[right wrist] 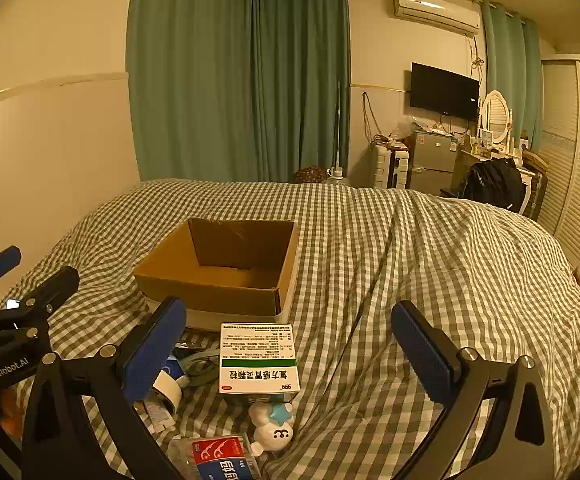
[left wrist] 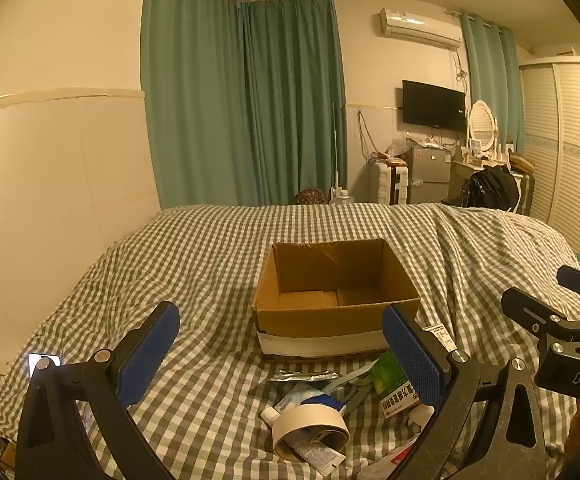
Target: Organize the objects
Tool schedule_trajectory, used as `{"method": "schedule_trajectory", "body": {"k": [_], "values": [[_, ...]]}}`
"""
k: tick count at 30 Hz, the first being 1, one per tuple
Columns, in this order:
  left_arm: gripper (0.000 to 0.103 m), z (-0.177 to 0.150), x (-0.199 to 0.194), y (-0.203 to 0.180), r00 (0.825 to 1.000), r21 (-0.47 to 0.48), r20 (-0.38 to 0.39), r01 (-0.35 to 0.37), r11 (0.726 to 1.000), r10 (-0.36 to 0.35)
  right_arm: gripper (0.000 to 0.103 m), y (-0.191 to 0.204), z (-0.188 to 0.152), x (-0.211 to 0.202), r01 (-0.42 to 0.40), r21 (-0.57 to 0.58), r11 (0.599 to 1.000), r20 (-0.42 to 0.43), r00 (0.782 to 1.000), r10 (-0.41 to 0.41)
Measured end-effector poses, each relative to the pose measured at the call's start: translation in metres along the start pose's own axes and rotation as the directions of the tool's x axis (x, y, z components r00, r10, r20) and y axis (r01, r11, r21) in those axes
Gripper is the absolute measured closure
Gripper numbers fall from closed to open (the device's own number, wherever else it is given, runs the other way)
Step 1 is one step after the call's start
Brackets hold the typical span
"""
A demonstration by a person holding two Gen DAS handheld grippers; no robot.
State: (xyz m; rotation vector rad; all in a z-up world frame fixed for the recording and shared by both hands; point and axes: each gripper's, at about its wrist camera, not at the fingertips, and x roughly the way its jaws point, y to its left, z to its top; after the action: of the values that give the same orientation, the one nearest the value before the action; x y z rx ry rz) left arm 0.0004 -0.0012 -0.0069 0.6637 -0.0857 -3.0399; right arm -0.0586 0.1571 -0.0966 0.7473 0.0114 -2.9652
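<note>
Tape roll (left wrist: 309, 426), a wide paper ring on its side with a tube (left wrist: 313, 450) poking through, lies closest, just ahead of the left gripper (left wrist: 282, 354), whose blue pads stand wide apart on nothing. It looks light and stiff; pinching across the rim should hold. Between the spread, empty pads of the right gripper (right wrist: 290, 350) sits a medicine box (right wrist: 258, 358), green-striped, printed "999" with Chinese text: light card, crushable, best taken by its long sides. Nearer that claw lie a white toy (right wrist: 272, 426) and a red floss pack (right wrist: 222, 454). Beyond both claws the open cardboard box (left wrist: 329, 316) waits empty on the checked bedspread (right wrist: 429, 272)
</note>
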Motion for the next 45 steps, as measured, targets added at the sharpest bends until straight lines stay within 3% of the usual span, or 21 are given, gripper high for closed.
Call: {"method": "schedule_trajectory", "body": {"k": [45], "values": [[0.0, -0.0028, -0.0055, -0.0044, 1.0, -0.006, -0.01, -0.003, 1.0, 0.003, 0.0, 0.006, 0.0008, 0.0026, -0.017, -0.018, 1.0, -0.022, 1.0, 0.017]]}}
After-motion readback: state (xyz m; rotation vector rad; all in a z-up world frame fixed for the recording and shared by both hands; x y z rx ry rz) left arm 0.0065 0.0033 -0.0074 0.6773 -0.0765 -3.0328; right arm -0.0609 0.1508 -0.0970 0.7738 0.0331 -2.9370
